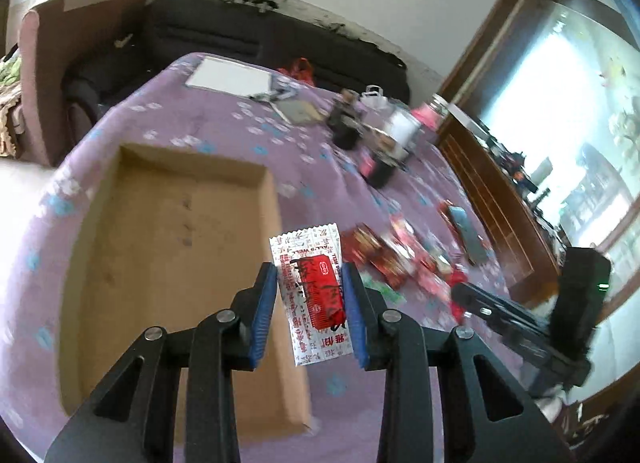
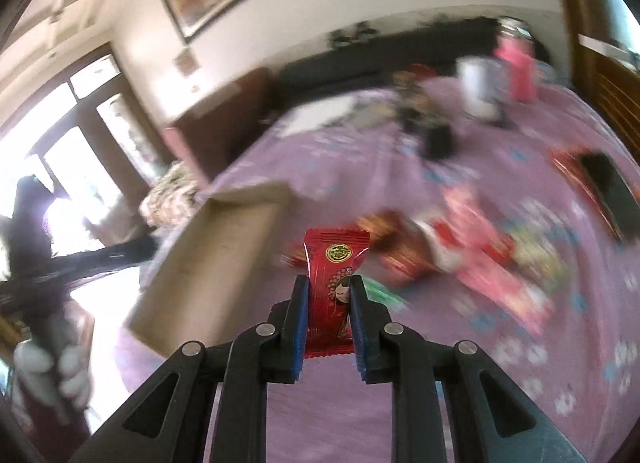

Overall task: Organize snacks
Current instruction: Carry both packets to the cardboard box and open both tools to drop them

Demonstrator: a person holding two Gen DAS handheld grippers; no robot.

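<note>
progress: early, cardboard box [image 1: 168, 263] on table [image 1: 224, 131] empty | left gripper [image 1: 310, 283] fingers clamp white-and-red snack packet [image 1: 312, 295], right of box | right gripper [image 2: 329, 295] fingers pinch red candy packet [image 2: 334, 283] | left: loose snack pile [image 1: 400, 251], right of box

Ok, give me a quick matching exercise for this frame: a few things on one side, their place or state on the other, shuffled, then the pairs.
Things:
1. white and red packet
2. red packet with a cartoon girl
3. cardboard box
4. pile of snacks

Places or states:
A. lying loose on the purple tablecloth
B. gripped in the left gripper
C. open, nothing inside it
D. gripped in the right gripper

Pairs: 1-B, 2-D, 3-C, 4-A
</note>
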